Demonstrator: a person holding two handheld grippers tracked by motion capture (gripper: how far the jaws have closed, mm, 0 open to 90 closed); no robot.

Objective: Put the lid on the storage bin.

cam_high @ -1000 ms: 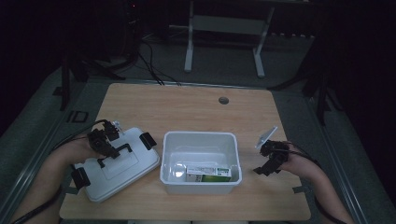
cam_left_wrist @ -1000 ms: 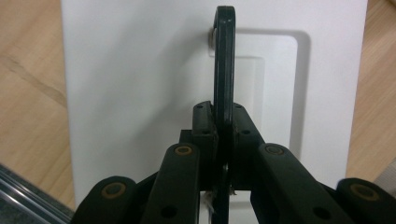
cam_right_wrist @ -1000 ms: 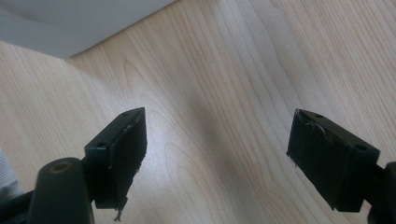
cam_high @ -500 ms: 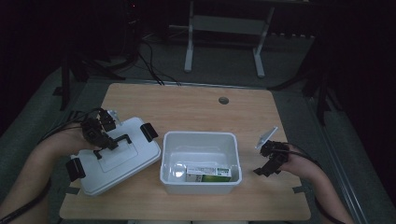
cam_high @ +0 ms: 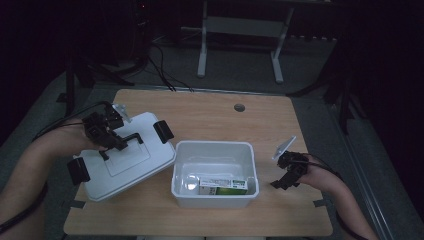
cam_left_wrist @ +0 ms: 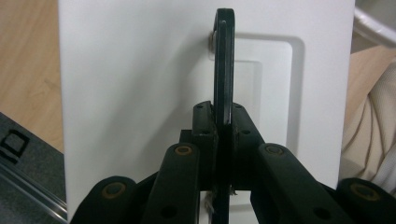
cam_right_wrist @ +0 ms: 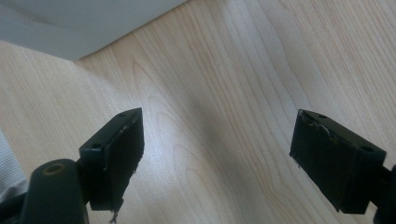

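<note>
On the pale wood-grain counter (cam_high: 210, 107), the left gripper (cam_high: 107, 137) has its jaws clamped on the thin black handle (cam_left_wrist: 223, 70) of a flat white plastic lid (cam_high: 125, 160); the left gripper view shows that handle edge-on. Just beside the lid sits an open white bin (cam_high: 214, 172) holding a green-labelled box (cam_high: 223, 186). Right of the bin, the right gripper (cam_right_wrist: 217, 158) hovers over bare wood, jaws wide apart.

The left hand-held gripper (cam_high: 106, 136) is clamped tight, forearm angled in from the lower left. The right hand-held gripper (cam_high: 288, 172) points down, jaws spread wide.
</note>
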